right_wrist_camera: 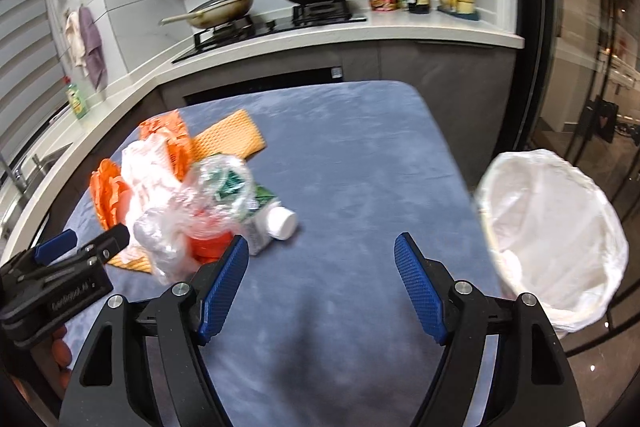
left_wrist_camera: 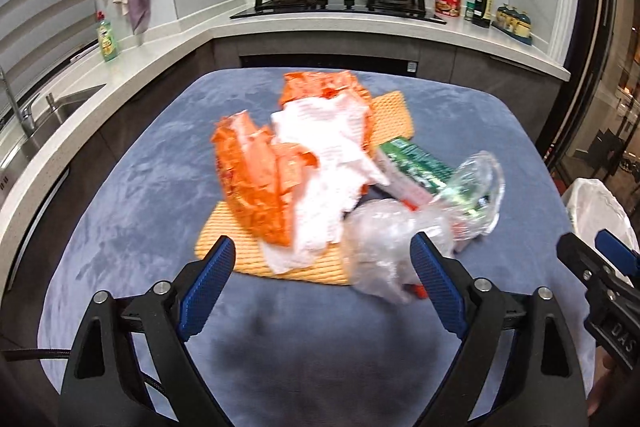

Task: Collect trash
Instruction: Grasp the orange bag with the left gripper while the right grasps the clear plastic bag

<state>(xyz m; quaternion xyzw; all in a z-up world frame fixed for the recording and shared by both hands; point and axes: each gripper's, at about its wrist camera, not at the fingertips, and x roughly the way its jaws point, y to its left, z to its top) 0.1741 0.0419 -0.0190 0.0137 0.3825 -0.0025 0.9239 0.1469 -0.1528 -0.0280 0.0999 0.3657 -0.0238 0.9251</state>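
One trash pile [left_wrist_camera: 320, 171] just beyond left hand-held gripper [left_wrist_camera: 324, 259]

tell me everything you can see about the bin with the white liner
The bin stands off the right edge of the blue-covered table, on the floor by the glass wall. It is round and open-topped, lined with a thin white plastic bag folded over the rim. Something pale lies low inside; what it is cannot be told. Nothing else is seen touching it.

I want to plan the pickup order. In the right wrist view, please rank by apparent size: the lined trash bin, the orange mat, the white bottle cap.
1. lined trash bin, though it is nearest the camera
2. orange mat, partly covered by trash
3. white bottle cap
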